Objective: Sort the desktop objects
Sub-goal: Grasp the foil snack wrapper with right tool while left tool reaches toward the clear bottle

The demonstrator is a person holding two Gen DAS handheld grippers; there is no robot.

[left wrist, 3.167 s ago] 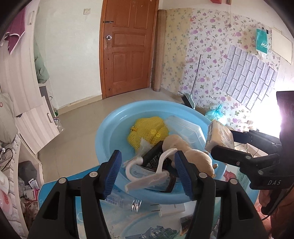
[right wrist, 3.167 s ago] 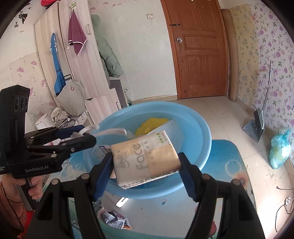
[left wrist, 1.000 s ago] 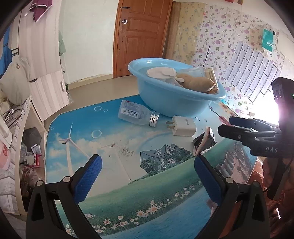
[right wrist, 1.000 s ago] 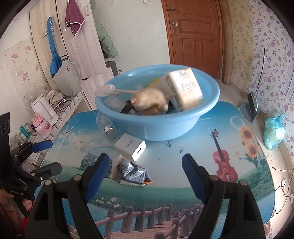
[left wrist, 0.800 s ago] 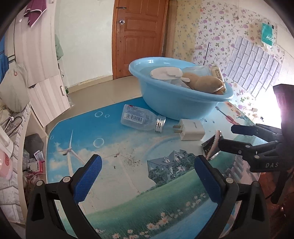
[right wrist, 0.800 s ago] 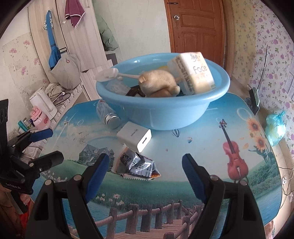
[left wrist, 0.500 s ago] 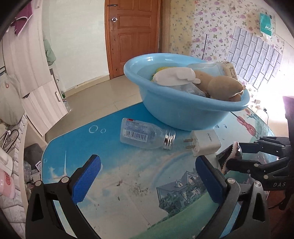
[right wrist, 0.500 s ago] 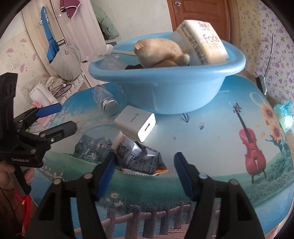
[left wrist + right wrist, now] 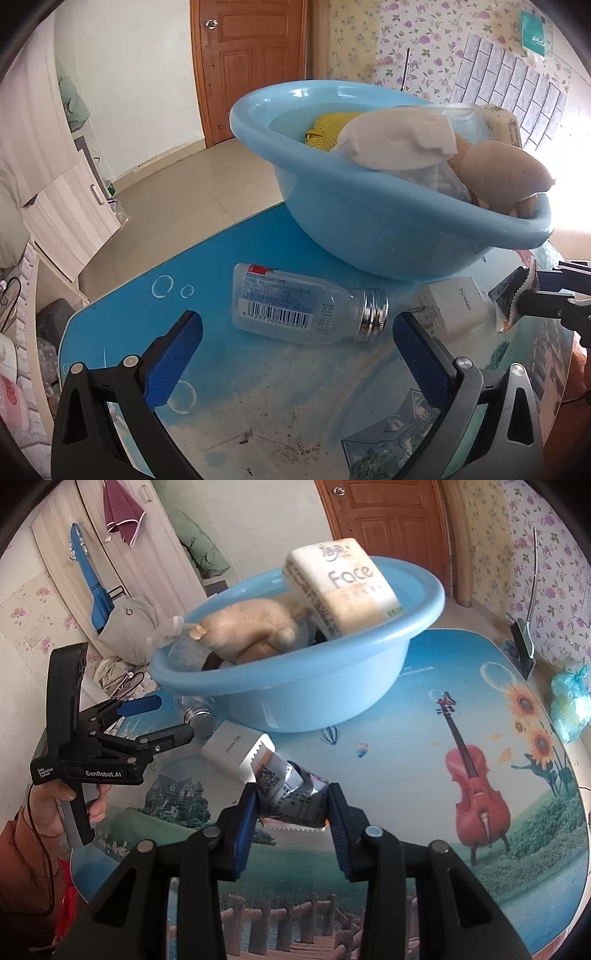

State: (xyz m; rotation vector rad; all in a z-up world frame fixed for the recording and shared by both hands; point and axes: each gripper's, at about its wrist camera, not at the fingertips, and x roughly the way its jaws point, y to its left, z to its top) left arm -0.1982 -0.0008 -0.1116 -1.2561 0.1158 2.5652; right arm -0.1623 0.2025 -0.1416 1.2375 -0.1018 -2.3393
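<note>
The jaws of my right gripper (image 9: 291, 797) are closing, and both pads press on a crumpled silver snack packet (image 9: 284, 786) on the picture-printed table (image 9: 406, 775). That packet (image 9: 513, 295) also shows at the right edge of the left wrist view. A white charger (image 9: 236, 749) lies just behind it. My left gripper (image 9: 293, 325) stands open just short of a clear bottle with a metal neck (image 9: 295, 306), which lies on its side. A light blue basin (image 9: 369, 221) behind them holds a tissue pack (image 9: 347, 587), a plush toy (image 9: 251, 627) and other things.
A person's hand (image 9: 92, 805) in an orange sleeve holds the left gripper (image 9: 162, 720). Dark crumbs (image 9: 288, 446) speckle the table in front of the bottle. Beyond the table are a wooden door (image 9: 251, 55), cupboards and tiled floor. A blue bag (image 9: 569, 705) lies past the right edge.
My right gripper went from wide open to shut on the snack packet and sank toward the table. My left gripper moved in close to the bottle, which now fills the space ahead of its fingers.
</note>
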